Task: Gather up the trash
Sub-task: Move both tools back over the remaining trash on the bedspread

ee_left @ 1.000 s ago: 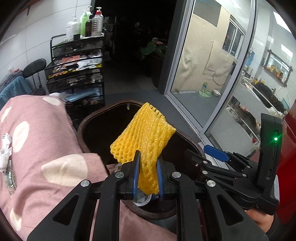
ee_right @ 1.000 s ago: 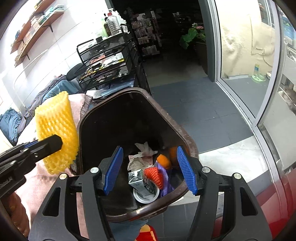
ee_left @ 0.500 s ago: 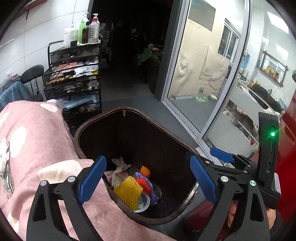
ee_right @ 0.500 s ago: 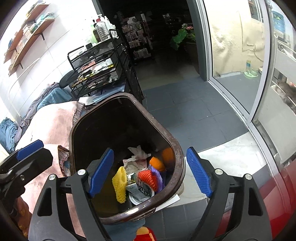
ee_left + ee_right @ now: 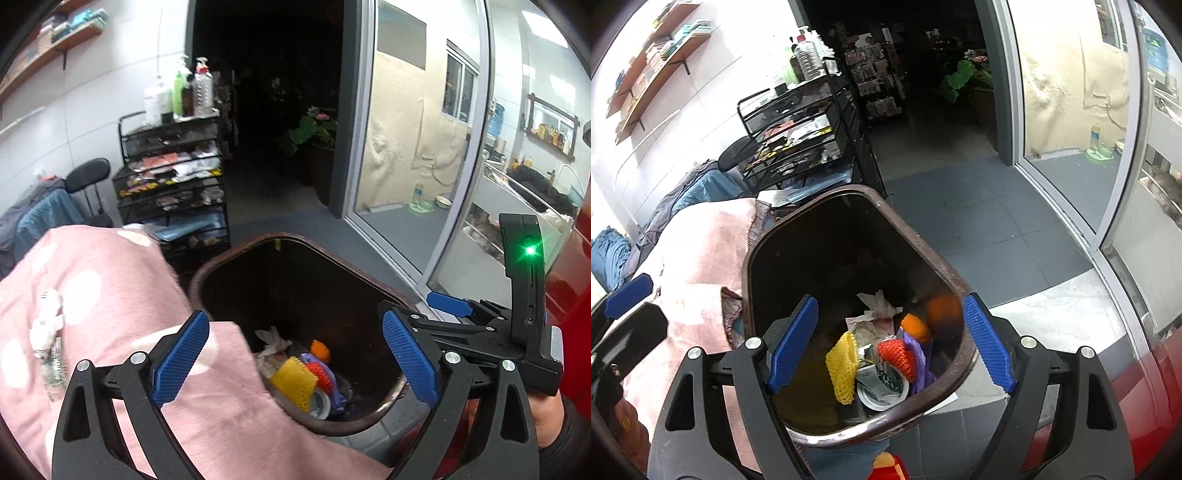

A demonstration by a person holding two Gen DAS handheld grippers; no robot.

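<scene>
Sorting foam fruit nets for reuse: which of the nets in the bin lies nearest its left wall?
The yellow foam net. It leans against the left side of the brown bin, while the red foam net sits further right, beside the purple wrapper.

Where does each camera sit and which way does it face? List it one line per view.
Left wrist: on the left gripper, facing forward and down into the brown bin; its open jaws and the right gripper show.
Right wrist: on the right gripper, facing down into the bin; its open jaws and the left gripper's pad show.
Shared: bin, yellow foam net, wire rack.
</scene>
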